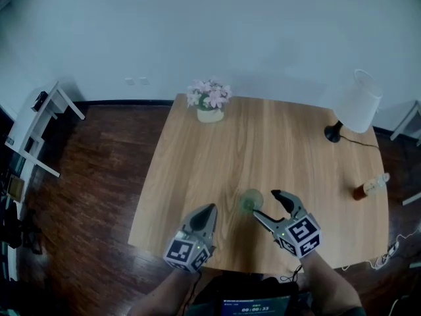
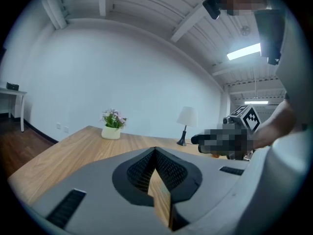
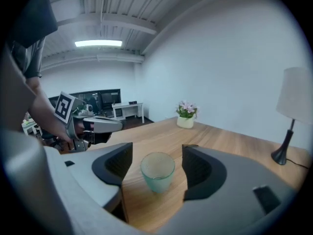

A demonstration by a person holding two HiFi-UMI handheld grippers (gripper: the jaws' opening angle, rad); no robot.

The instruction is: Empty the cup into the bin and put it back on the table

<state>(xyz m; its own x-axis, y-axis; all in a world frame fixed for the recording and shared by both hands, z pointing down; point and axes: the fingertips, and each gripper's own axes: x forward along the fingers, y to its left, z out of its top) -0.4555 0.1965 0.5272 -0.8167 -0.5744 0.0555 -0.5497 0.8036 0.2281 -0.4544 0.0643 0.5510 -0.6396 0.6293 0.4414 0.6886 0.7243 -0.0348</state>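
A translucent green cup [image 1: 250, 201] stands upright on the wooden table [image 1: 263, 143], near the front edge. My right gripper [image 1: 266, 203] is open at it. In the right gripper view the cup [image 3: 157, 170] stands between the two jaws, with a gap on each side and neither pad touching it. What the cup contains I cannot make out. My left gripper [image 1: 208, 210] hovers a little left of the cup; in the left gripper view its jaws meet at the tip [image 2: 155, 151], shut with nothing between them. No bin is in view.
A pot of pink flowers [image 1: 210, 101] sits at the table's far edge. At the right are a white lamp [image 1: 355, 107] with its cord and a small bottle [image 1: 370, 186] lying near the right edge. A white desk [image 1: 39, 130] stands on the floor at left.
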